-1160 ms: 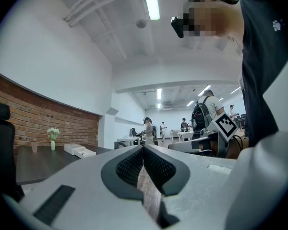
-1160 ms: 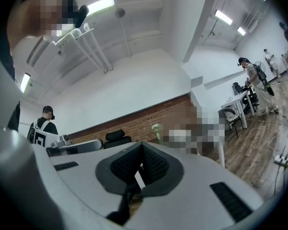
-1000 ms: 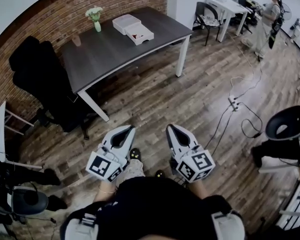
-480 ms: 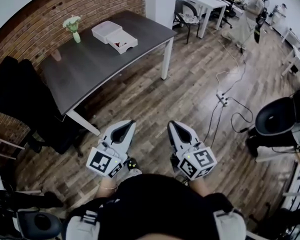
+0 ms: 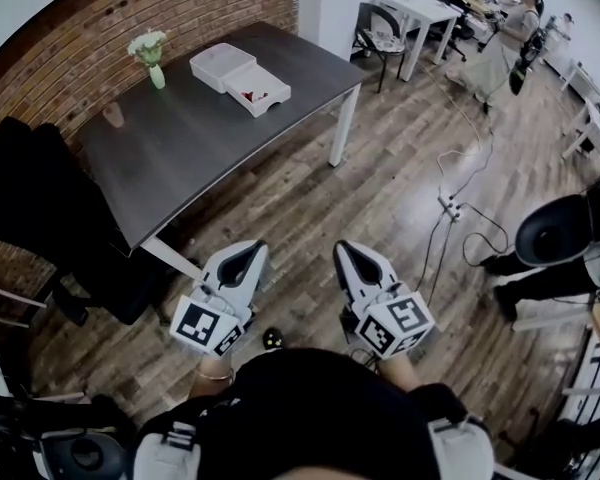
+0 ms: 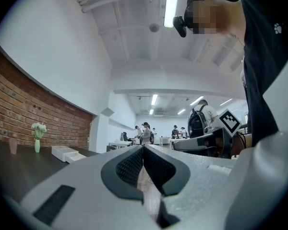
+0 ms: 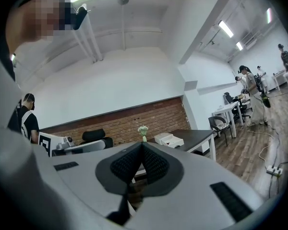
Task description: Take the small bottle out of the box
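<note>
A white box [image 5: 242, 73] lies on the far side of the dark table [image 5: 190, 138]; its open half holds something small and reddish, too small to identify. The box also shows far off in the left gripper view as the box [image 6: 67, 152] and in the right gripper view as the box [image 7: 169, 139]. My left gripper [image 5: 252, 251] and right gripper [image 5: 342, 251] are held side by side in front of my body, over the wooden floor and well short of the table. On both, the jaws are pressed together with nothing between them, as seen on the left gripper [image 6: 143, 147] and the right gripper [image 7: 142, 144].
A vase of flowers [image 5: 148, 53] and a cup [image 5: 113, 115] stand on the table's left part. A black office chair [image 5: 40, 208] sits at its left end. A power strip with cables [image 5: 450, 206] lies on the floor to the right, near another black chair [image 5: 565, 233]. People stand by a white desk [image 5: 410, 8].
The head view has swung, so the table sits further left than a second ago. Both grippers stay shut in the same place before my body.
</note>
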Action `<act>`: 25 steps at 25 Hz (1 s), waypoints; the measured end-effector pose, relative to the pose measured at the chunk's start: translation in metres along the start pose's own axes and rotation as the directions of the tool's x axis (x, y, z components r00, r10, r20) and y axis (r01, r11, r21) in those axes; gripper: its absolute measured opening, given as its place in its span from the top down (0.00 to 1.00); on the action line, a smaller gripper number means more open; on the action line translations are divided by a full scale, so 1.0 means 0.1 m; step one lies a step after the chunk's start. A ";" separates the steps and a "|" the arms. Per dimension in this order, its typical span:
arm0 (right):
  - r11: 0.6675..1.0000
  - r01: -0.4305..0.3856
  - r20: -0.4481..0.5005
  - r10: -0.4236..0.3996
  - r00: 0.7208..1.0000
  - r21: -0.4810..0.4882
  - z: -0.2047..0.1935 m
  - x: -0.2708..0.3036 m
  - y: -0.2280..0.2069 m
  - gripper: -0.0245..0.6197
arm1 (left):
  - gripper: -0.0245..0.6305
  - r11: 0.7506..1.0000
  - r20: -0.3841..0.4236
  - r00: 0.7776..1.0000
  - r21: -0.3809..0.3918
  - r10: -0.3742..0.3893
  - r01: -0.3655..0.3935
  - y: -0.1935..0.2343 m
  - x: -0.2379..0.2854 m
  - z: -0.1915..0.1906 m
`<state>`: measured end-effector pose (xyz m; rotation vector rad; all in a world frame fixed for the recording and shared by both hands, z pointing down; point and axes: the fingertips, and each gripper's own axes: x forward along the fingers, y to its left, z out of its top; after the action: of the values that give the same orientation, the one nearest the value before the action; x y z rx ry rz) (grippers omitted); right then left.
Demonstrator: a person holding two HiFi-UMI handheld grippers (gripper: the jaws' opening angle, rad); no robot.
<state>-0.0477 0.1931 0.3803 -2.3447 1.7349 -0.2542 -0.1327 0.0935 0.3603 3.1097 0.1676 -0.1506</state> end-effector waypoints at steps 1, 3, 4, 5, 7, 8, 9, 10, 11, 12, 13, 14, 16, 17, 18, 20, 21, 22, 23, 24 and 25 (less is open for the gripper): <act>1.000 -0.001 -0.003 0.001 1.000 0.001 -0.02 0.08 0.02 0.96 | 0.96 1.000 -0.004 1.000 0.001 0.005 -0.005 0.09 -0.01 -0.02; 1.000 -0.003 -0.005 0.003 1.000 0.009 -0.05 0.22 0.04 0.96 | 0.96 1.000 -0.013 1.000 0.002 0.011 -0.011 0.25 -0.04 -0.05; 1.000 -0.002 -0.006 0.002 1.000 0.015 -0.06 0.29 0.05 0.96 | 0.96 1.000 -0.018 1.000 0.000 0.012 -0.012 0.33 -0.05 -0.07; 1.000 -0.001 -0.008 0.001 1.000 0.021 -0.07 0.36 0.06 0.96 | 0.96 1.000 -0.025 1.000 -0.002 0.013 -0.013 0.40 -0.05 -0.09; 1.000 0.003 -0.011 -0.003 1.000 0.030 -0.09 0.48 0.07 0.96 | 0.96 1.000 -0.039 0.999 -0.004 0.012 -0.013 0.55 -0.05 -0.12; 0.999 0.005 -0.012 -0.005 1.000 0.033 -0.10 0.54 0.08 0.96 | 0.96 1.000 -0.045 0.999 -0.003 0.011 -0.011 0.61 -0.05 -0.13; 0.999 0.008 -0.013 -0.007 1.000 0.034 -0.10 0.60 0.09 0.96 | 0.96 1.000 -0.049 0.999 -0.001 0.009 -0.009 0.67 -0.05 -0.13; 0.999 0.010 -0.013 -0.010 1.000 0.035 -0.11 0.65 0.10 0.96 | 0.96 1.000 -0.052 0.999 0.002 0.007 -0.007 0.72 -0.06 -0.13; 0.999 0.012 -0.014 -0.011 1.000 0.034 -0.12 0.70 0.12 0.96 | 0.96 1.000 -0.052 0.999 0.006 0.006 -0.005 0.78 -0.06 -0.13; 0.999 0.012 -0.013 -0.012 1.000 0.034 -0.12 0.75 0.13 0.96 | 0.96 1.000 -0.053 0.999 0.010 0.005 -0.005 0.83 -0.07 -0.13; 0.999 0.011 -0.012 -0.011 1.000 0.034 -0.12 0.80 0.14 0.96 | 0.96 1.000 -0.054 0.999 0.013 0.006 -0.005 0.88 -0.08 -0.13; 0.999 0.009 -0.011 -0.009 1.000 0.034 -0.13 0.85 0.16 0.96 | 0.96 1.000 -0.054 0.999 0.015 0.007 -0.006 0.93 -0.08 -0.13; 1.000 0.006 -0.007 -0.006 1.000 0.031 -0.13 0.93 0.19 0.96 | 0.96 1.000 -0.054 0.999 0.017 0.008 -0.007 1.02 -0.10 -0.13; 1.000 0.005 -0.006 -0.005 1.000 0.030 -0.14 0.97 0.21 0.96 | 0.96 1.000 -0.053 0.999 0.018 0.007 -0.006 1.06 -0.11 -0.13; 1.000 0.004 -0.006 -0.003 1.000 0.031 -0.15 1.01 0.23 0.96 | 0.96 1.000 -0.052 0.999 0.020 0.007 -0.006 1.11 -0.12 -0.14; 0.999 0.001 -0.009 -0.001 1.000 0.038 -0.18 1.08 0.25 0.96 | 0.96 1.000 -0.048 0.999 0.022 0.007 -0.006 1.19 -0.12 -0.14; 0.999 0.000 -0.011 0.001 1.000 0.041 -0.19 1.11 0.26 0.96 | 0.96 1.000 -0.045 0.999 0.019 0.008 -0.007 1.22 -0.12 -0.15; 0.999 -0.001 -0.014 0.002 1.000 0.044 -0.21 1.13 0.26 0.96 | 0.96 1.000 -0.045 0.999 0.015 0.008 -0.008 1.24 -0.13 -0.16; 0.999 0.000 -0.017 0.001 1.000 0.045 -0.22 1.15 0.26 0.96 | 0.96 1.000 -0.046 0.999 0.011 0.007 -0.007 1.26 -0.12 -0.18; 0.999 0.001 -0.020 0.000 1.000 0.045 -0.24 1.16 0.26 0.96 | 0.96 1.000 -0.047 0.999 0.009 0.004 -0.004 1.27 -0.12 -0.20; 0.999 0.003 -0.021 -0.002 1.000 0.045 -0.26 1.17 0.24 0.96 | 0.96 1.000 -0.049 0.999 0.008 0.000 0.000 1.27 -0.10 -0.21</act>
<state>-0.0427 0.0728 0.3997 -2.3203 1.7179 -0.3155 -0.1273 -0.0336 0.3850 3.1228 0.1686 -0.0749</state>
